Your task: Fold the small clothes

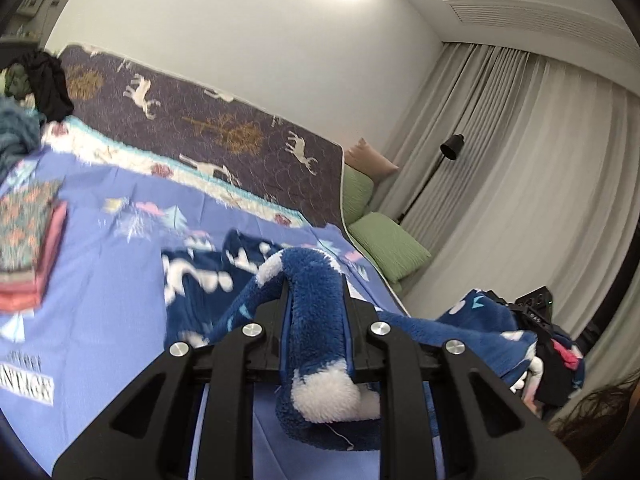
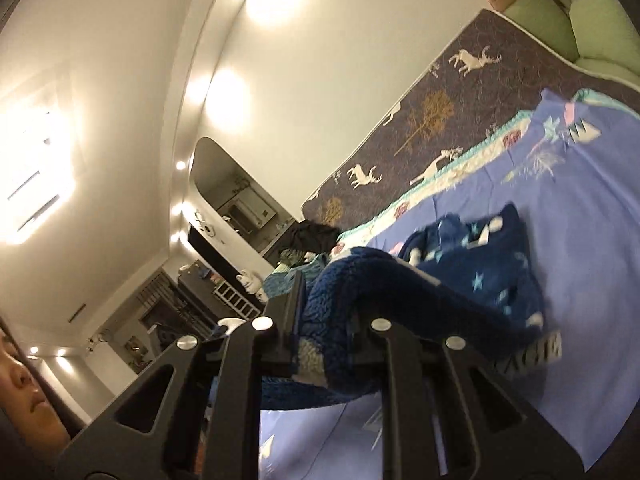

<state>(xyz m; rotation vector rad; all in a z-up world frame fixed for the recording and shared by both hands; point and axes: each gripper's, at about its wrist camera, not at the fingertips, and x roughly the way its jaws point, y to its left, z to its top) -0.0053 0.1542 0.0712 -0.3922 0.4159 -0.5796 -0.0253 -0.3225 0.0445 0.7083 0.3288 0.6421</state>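
Note:
A dark blue fleece garment (image 1: 204, 280) with white and pale blue shapes hangs lifted over the light blue bedsheet (image 1: 104, 264). My left gripper (image 1: 316, 300) is shut on one fluffy edge of it, which bunches between the fingers and drapes back over them. A stretch of the fleece runs right to my right gripper, seen at the right edge (image 1: 532, 316). In the right wrist view my right gripper (image 2: 324, 300) is shut on another edge of the same garment (image 2: 472, 264), whose rest trails down onto the sheet (image 2: 592, 240).
A folded stack of patterned and pink clothes (image 1: 28, 244) lies at the sheet's left. A dark heap of clothes (image 1: 48, 84) sits at the bed's far corner. A deer-print quilt (image 1: 208, 120) lines the wall side. Green cushions (image 1: 388, 248), a floor lamp (image 1: 452, 148) and curtains stand beyond.

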